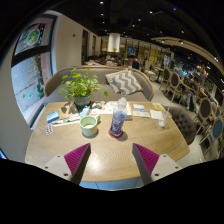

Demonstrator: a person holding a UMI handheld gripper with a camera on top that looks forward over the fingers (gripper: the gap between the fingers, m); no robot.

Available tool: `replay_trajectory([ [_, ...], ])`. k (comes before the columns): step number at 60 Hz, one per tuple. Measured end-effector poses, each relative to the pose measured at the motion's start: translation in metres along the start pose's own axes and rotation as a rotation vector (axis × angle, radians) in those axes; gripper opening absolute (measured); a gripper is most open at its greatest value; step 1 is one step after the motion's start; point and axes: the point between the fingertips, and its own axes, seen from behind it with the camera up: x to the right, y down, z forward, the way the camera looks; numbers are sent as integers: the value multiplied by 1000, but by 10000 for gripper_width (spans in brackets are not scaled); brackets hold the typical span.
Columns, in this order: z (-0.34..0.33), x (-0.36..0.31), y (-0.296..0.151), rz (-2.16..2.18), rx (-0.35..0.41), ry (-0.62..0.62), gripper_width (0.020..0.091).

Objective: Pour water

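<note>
Fingers of the gripper (110,160) stand wide apart and empty above a wooden table (60,145). Beyond them a capped water bottle (119,116) stands beside a green cup (89,126); pouring appears not yet begun.

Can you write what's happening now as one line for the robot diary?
tool: open, holding nothing | bottle: upright on table, ahead | cup: left of bottle | pouring: not started

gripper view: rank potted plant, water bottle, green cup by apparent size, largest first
1. potted plant, widest and bulkiest, though farthest back
2. water bottle, taller than the cup
3. green cup, smallest

Claw is open, with bottle and cup beyond its fingers.
</note>
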Motion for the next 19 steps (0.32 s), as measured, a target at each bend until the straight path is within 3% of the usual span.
replay_trajectory([
  [19,-2,-2,25,16,-35,0,857],
])
